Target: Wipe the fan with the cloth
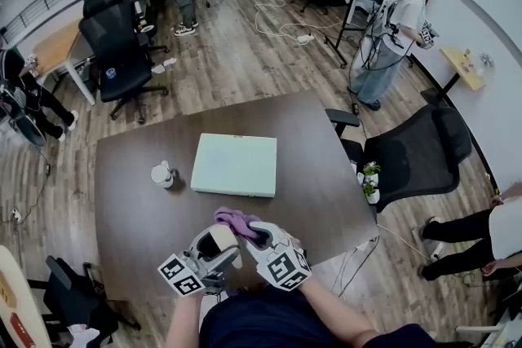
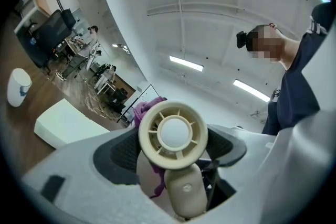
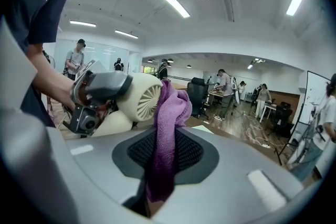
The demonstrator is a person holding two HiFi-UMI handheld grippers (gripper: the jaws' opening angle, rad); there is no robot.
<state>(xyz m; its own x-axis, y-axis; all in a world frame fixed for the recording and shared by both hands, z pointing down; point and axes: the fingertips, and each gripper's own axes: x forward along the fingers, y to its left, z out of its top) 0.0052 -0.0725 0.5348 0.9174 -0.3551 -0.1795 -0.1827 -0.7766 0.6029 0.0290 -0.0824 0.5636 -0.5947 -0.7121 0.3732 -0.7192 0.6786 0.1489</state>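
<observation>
L: left gripper clamped on fan | R: right gripper pinching cloth | both over table near edge | cloth against grille (fan left of right jaws), right hand wipes

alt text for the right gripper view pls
Right tool shut on a purple cloth, whose top drapes against the slotted end of a cream handheld fan gripped by the left tool. Behind: an open office with people, chairs and ceiling strip lights.
</observation>
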